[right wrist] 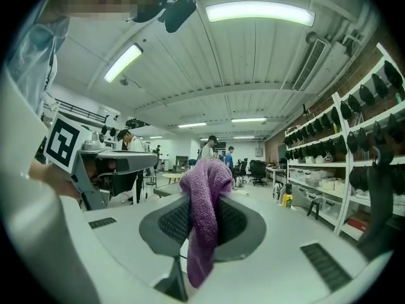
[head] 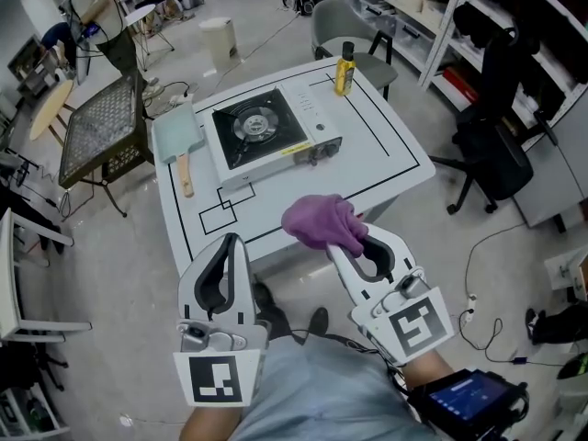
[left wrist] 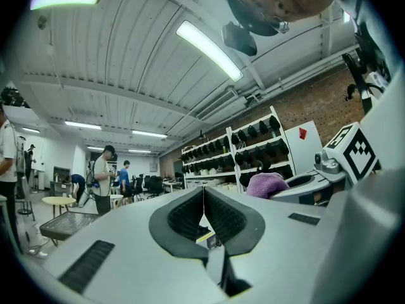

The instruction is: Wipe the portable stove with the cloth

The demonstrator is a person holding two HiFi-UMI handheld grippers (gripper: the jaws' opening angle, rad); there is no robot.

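Cloth [head: 320, 220], purple, clamped between right gripper [head: 349, 246] jaws, well apart from portable stove [head: 266, 131] on desk [head: 386, 150]; left gripper [head: 231, 240] jaws closed together, empty.

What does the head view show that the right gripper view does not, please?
Only the head view shows the portable stove. Only the right gripper view shows the ceiling lights and, close up, the ribbed pads of its jaws clamping the purple cloth. Both views show that cloth and the left gripper.
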